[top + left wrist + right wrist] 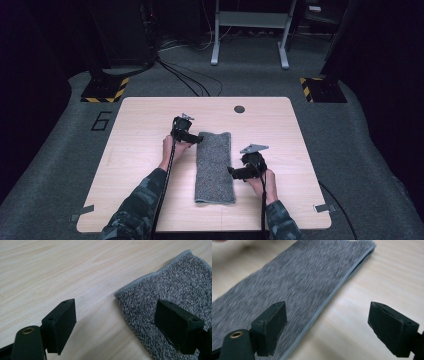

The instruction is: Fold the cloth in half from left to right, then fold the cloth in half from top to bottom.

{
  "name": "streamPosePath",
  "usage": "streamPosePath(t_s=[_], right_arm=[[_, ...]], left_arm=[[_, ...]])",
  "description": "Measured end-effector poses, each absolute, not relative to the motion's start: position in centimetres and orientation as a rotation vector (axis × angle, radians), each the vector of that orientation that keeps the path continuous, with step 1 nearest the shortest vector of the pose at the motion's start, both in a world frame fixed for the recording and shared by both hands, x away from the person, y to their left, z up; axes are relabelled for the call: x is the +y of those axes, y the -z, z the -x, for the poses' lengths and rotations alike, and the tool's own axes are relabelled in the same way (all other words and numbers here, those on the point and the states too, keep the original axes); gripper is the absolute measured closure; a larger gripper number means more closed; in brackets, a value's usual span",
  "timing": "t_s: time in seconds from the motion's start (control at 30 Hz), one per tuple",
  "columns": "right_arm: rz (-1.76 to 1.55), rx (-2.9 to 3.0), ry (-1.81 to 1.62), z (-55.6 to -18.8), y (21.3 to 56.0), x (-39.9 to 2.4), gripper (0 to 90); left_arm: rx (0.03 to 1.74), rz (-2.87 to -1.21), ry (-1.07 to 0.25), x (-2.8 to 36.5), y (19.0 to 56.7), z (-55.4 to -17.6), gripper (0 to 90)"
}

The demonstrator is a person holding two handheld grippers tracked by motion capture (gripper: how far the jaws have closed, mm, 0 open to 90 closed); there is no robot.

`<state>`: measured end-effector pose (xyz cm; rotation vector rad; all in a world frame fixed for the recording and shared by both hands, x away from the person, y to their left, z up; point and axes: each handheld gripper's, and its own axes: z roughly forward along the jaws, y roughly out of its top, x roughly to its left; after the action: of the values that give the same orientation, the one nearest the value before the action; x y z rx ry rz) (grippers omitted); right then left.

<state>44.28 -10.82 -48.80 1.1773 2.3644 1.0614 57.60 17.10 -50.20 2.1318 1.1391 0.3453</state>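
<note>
**Operator and gripper appearance**

Both sleeves camouflage-patterned, green-grey. Left gripper and right gripper black, each topped by a grey three-cornered plate and trailing a black cable. Jaws are blocky, matte, with small screw holes; a brass-coloured bushing sits at the base.

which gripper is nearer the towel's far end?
Left. The left gripper sits at the far left corner of the grey towel; the right gripper is beside its right edge, nearer the person.

1. Your left gripper is held out in front of you, and its jaws are wide apart with nothing between them.
2. Your right gripper points to the left, and its jaws are wide apart too.
3. Both your forearms reach forward.
</note>
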Motion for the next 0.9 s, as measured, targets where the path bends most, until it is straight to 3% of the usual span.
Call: streamPosePath(t_s=[0.43, 0.6, 0.9], right_arm=[[-1.268, 2.37, -1.012, -52.8, 48.2, -9.0, 16.4], [-1.297, 2.36, -0.991, -55.0, 48.5, -8.4, 29.5], [-1.339, 2.341, -0.898, -57.9, 49.7, -7.7, 50.2]], left_arm=[[1.128, -2.134, -0.304, 16.4, 50.1, -58.2, 13.9], [1.125, -2.142, -0.323, 15.9, 50.4, -58.4, 16.9], [1.11, -2.152, -0.322, 15.2, 50.1, -58.7, 35.4]])
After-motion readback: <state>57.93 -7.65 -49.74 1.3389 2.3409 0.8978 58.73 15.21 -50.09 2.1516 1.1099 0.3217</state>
